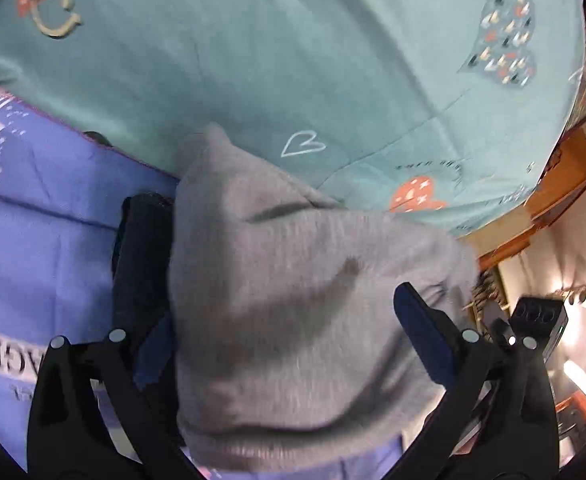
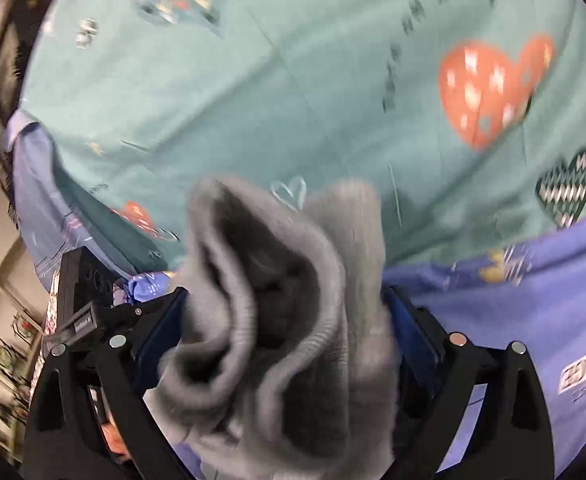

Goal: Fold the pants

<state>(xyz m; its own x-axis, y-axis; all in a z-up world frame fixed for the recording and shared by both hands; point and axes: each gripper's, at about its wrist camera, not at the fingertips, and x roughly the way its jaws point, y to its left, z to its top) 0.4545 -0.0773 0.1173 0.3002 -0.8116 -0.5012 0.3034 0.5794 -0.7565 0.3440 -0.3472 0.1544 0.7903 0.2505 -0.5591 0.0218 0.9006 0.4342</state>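
Note:
Grey knit pants rise in a bunched hump between the fingers of my left gripper. Its jaws stand wide apart; the cloth fills the gap and spills past the right fingertip, and whether the pads press on it does not show. In the right wrist view the same pants hang in loose, hollow folds between the fingers of my right gripper. Those jaws are spread wide and the folds look uncompressed. Both bunches are held above the bed.
A teal sheet with heart prints covers the bed. A violet-blue printed cloth lies on its near part. Something dark lies beside the left finger. Wooden furniture and lamps stand past the bed's right edge.

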